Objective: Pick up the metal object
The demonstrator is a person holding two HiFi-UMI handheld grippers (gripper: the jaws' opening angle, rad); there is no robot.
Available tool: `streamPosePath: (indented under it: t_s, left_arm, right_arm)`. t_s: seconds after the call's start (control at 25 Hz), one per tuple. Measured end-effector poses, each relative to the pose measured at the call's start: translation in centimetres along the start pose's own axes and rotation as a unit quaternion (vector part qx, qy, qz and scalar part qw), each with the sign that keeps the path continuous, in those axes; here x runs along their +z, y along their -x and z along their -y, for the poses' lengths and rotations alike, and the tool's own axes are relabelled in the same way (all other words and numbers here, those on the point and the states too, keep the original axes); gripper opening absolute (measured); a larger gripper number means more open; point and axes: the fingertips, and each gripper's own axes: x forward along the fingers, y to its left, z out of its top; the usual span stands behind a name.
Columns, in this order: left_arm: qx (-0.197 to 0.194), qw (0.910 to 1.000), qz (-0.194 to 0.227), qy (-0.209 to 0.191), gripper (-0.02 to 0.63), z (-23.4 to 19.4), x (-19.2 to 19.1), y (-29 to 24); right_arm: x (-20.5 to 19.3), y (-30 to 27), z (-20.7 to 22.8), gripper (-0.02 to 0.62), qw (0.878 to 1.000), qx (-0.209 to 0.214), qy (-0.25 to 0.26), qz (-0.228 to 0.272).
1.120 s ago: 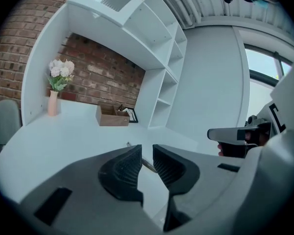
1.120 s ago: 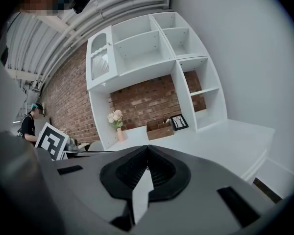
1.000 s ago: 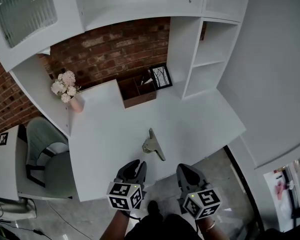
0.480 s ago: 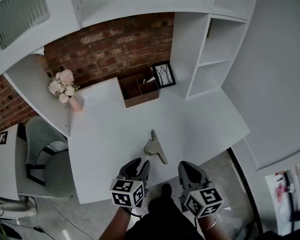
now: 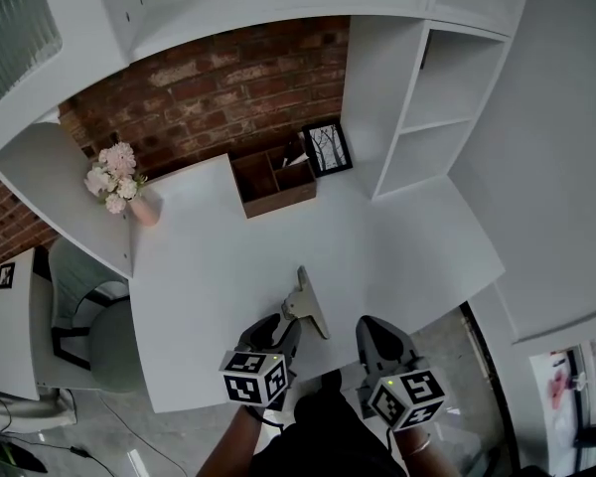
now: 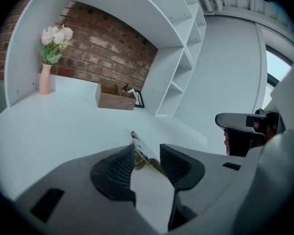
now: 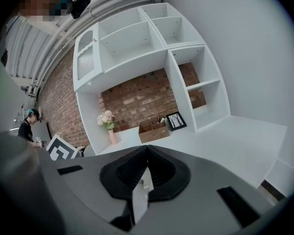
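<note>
The metal object (image 5: 305, 305), a flat hinged strip, lies on the white desk (image 5: 219, 266) near its front edge. My left gripper (image 5: 286, 328) sits just before its near end, jaws opening. In the left gripper view the metal object (image 6: 139, 148) shows in the gap of the left gripper (image 6: 147, 151), beyond the tips, and no pad touches it. My right gripper (image 5: 370, 328) hovers at the desk's front edge, right of the object. In its own view the right gripper (image 7: 147, 150) is shut with nothing between the jaws.
A wooden box (image 5: 273, 180) and a framed picture (image 5: 325, 149) stand at the back against the brick wall. A pink vase of flowers (image 5: 119, 182) is at the back left. White shelves (image 5: 427, 97) rise on the right. A chair (image 5: 89, 316) sits left of the desk.
My left gripper has moved closer to the metal object's near end. The right gripper has stayed beside it.
</note>
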Motion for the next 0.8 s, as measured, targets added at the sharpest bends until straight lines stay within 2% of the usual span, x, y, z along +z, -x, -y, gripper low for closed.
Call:
streamPosePath:
  t_s: [0.44,0.8]
  left_arm:
    - [0.019,0.9976,-0.047,0.048,0.144,-1.7,-0.5,-4.0]
    - [0.029,0.9949,-0.064,0.073,0.143,-2.1,-1.0,-5.7]
  right_arm:
    - [0.3,-2.8,3.1,0.004,1.000,0.003,-0.014,-0.016]
    - [0.2,-4.2,4.4,0.004,0.999,0.009,-0.020,-0.026]
